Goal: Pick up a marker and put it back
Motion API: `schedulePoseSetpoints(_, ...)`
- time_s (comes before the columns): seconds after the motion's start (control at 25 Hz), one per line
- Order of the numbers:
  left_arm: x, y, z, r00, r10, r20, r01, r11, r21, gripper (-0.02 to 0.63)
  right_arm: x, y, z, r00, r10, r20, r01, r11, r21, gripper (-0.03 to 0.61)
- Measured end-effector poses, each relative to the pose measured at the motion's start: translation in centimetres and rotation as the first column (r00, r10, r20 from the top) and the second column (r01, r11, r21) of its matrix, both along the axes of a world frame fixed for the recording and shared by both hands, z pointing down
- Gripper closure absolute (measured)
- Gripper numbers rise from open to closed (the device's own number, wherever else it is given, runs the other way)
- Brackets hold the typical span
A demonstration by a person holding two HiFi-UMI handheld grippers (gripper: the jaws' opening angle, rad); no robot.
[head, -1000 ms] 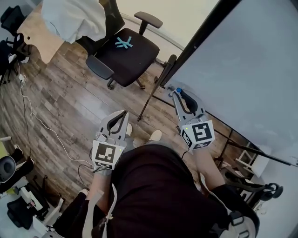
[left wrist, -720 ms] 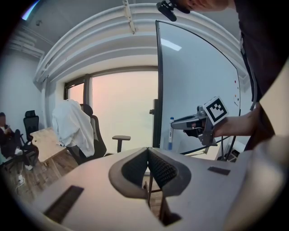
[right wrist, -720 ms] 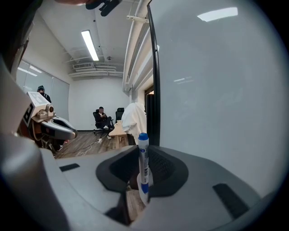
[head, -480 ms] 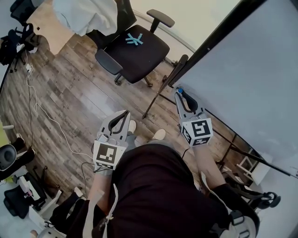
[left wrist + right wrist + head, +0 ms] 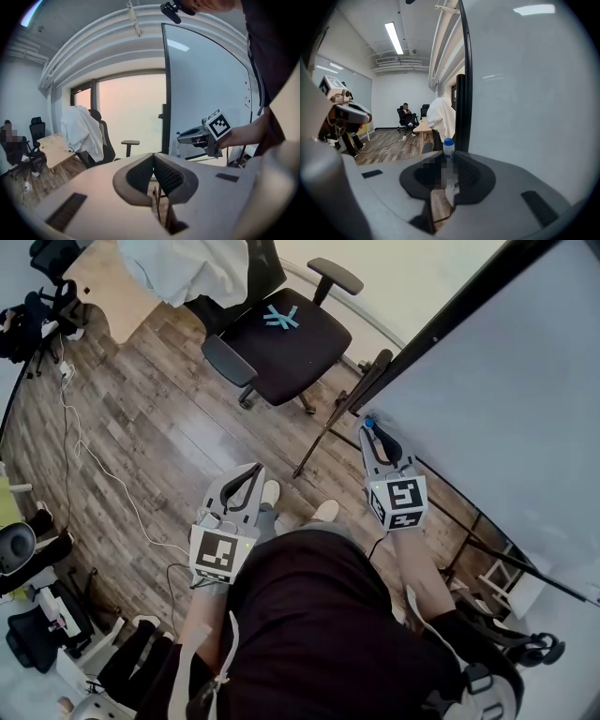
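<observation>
My right gripper (image 5: 369,428) is shut on a white marker with a blue cap (image 5: 367,424), held at the lower left corner of the whiteboard (image 5: 506,381). In the right gripper view the marker (image 5: 448,146) stands upright between the closed pads, partly behind a mosaic patch. The left gripper view shows the same marker (image 5: 178,142) at the tip of the right gripper (image 5: 185,137). My left gripper (image 5: 251,468) hangs over the wooden floor by my left leg. Its jaws (image 5: 153,159) are shut on nothing.
The whiteboard's black frame post (image 5: 375,371) and stand legs (image 5: 314,451) are just ahead of the right gripper. A black office chair (image 5: 281,334) stands beyond, a desk with white cloth (image 5: 178,268) behind it. A cable (image 5: 94,470) runs across the floor at left.
The head view has drifted, so the chair and whiteboard sit further right and higher. Both grippers keep their poses; the marker stays in the right jaws.
</observation>
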State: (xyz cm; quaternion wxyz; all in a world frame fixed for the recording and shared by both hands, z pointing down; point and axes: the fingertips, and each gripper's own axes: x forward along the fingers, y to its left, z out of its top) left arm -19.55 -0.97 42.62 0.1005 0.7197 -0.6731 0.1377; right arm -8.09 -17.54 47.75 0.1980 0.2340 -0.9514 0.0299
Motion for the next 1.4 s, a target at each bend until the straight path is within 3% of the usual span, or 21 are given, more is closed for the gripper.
schedulePoseSetpoints(0.68, -0.6, 1.2, -0.3, 1.000, 0.010, 0.003, -0.010, 1.000, 0.003, 0.605, 0.1, 0.3, -1.1, 0.999, 0.044, 0.010, -0.045, 0.999, 0.029, 0.502)
schedulePoseSetpoints(1.12, 0.6, -0.9, -1.1, 0.996, 0.092, -0.014, -0.092, 0.995, 0.026, 0.604, 1.3, 1.1, -4.5, 0.995, 0.076, 0.068, -0.079, 0.996, 0.043, 0.500)
schedulePoseSetpoints(1.4, 2.1, -3.1, -1.5, 0.984, 0.179, -0.009, -0.178, 0.983, 0.052, 0.604, 3.5, 1.0, -6.2, 0.985, 0.143, 0.096, -0.150, 0.987, 0.063, 0.501)
